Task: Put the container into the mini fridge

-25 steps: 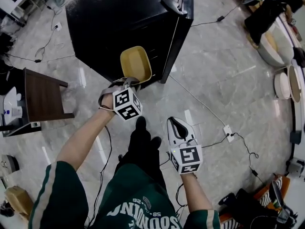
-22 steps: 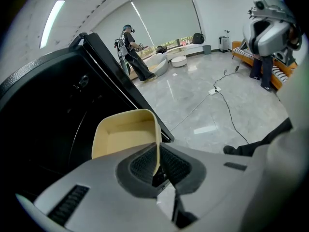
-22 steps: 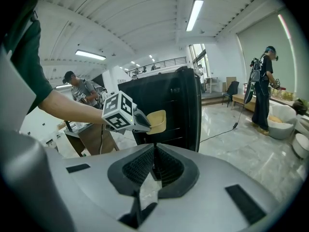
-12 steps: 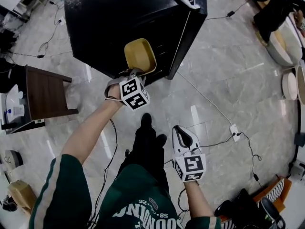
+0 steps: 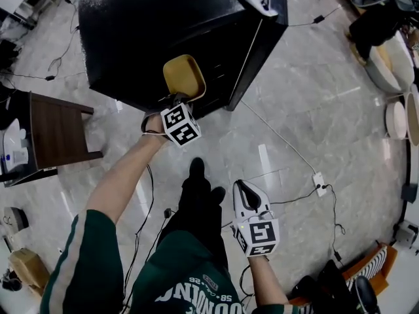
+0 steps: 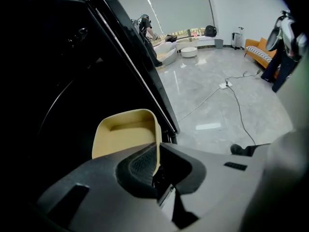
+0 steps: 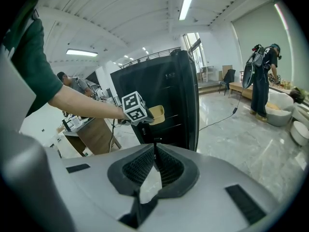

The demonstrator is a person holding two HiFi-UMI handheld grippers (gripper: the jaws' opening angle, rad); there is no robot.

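Observation:
The yellow container [image 5: 184, 77] is an empty, rounded tub, held out in front of the black mini fridge [image 5: 163, 25], whose door [image 5: 258, 38] stands open at the right. My left gripper [image 5: 178, 99] is shut on the container's near rim. In the left gripper view the container [image 6: 126, 135] hangs at the mouth of the dark fridge interior, with the left gripper [image 6: 157, 161] pinching its right wall. My right gripper [image 5: 241, 186] hangs lower, over the floor, shut and empty. The right gripper view shows the right gripper [image 7: 154, 157] closed, with the container [image 7: 157, 113] far ahead by the fridge [image 7: 166, 105].
A brown wooden side table [image 5: 59, 129] stands left of the fridge. Cables and a power strip [image 5: 319, 178] lie on the marble floor to the right. Round pale furniture [image 5: 386, 64] sits at the far right. Another person [image 7: 263, 79] stands in the background.
My left gripper has carried the container a little farther toward the fridge opening. The right gripper has stayed low and nearly still.

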